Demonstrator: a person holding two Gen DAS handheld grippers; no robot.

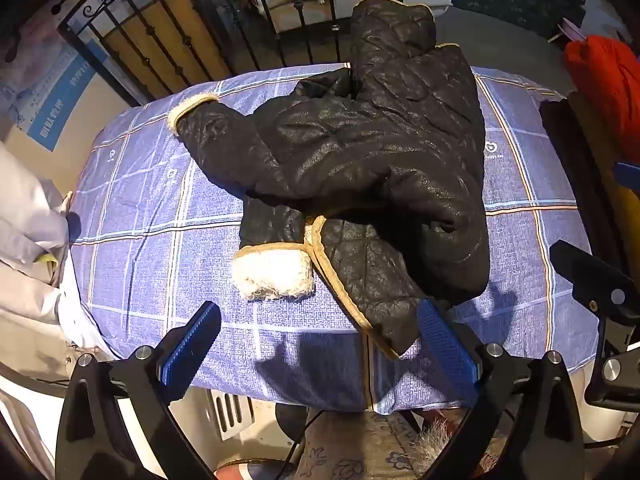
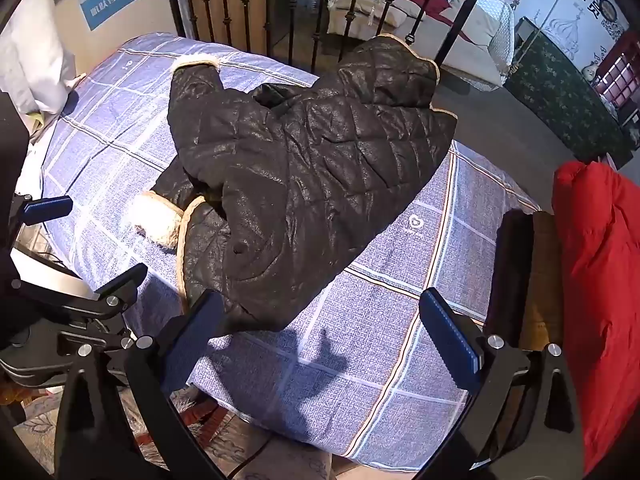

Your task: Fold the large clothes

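A dark quilted jacket (image 1: pixel 360 152) with tan trim and white fleece lining lies crumpled on a table under a blue checked cloth (image 1: pixel 160 240). One sleeve with a fleece cuff (image 1: pixel 192 110) reaches to the far left, and a fleece patch (image 1: pixel 274 274) shows at the near hem. My left gripper (image 1: pixel 320 344) hangs open above the near hem corner, nothing between its blue pads. In the right wrist view the jacket (image 2: pixel 304 168) lies ahead and to the left. My right gripper (image 2: pixel 320 344) is open over bare cloth (image 2: pixel 400 320), its left finger (image 2: pixel 196 332) near the hem.
A black iron railing (image 1: pixel 192 36) stands behind the table. A red padded garment (image 2: pixel 600 280) and dark folded items (image 2: pixel 524 280) sit at the table's right. Pale fabric (image 1: pixel 28 220) lies at the left edge. A bed (image 2: pixel 420 8) stands beyond the railing.
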